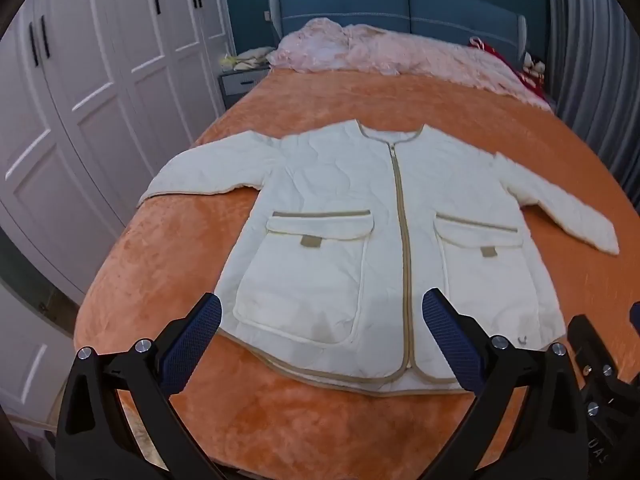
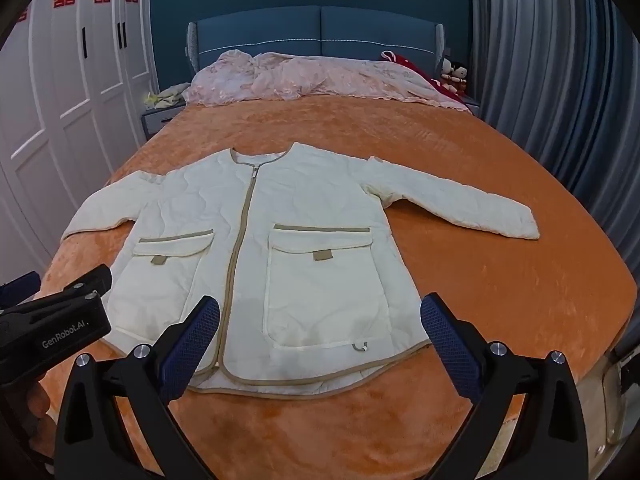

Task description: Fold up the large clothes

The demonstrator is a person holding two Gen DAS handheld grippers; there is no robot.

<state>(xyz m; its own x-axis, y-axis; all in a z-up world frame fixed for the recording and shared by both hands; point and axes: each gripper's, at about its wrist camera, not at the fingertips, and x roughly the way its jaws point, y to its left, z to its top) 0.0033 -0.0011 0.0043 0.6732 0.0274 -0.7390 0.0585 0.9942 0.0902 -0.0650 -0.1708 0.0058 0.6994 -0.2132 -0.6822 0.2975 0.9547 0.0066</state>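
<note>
A cream quilted jacket (image 1: 340, 208) (image 2: 304, 220) with tan trim, a zipped front and two flap pockets lies flat and face up on the orange bedspread (image 1: 320, 96) (image 2: 500, 272), both sleeves spread out to the sides. My left gripper (image 1: 322, 316) hovers over the jacket's hem on the left pocket side, jaws wide open and holding nothing. My right gripper (image 2: 320, 316) hangs over the hem on the right pocket side, also wide open with nothing between its blue pads (image 2: 448, 340). Each gripper's black body shows at the edge of the other's view.
A rumpled pink blanket (image 2: 312, 78) lies at the head of the bed against the blue headboard (image 2: 320, 32). White wardrobes (image 1: 80, 92) stand along the left, a grey curtain (image 2: 560, 80) on the right. A nightstand (image 1: 240, 80) sits left of the bed.
</note>
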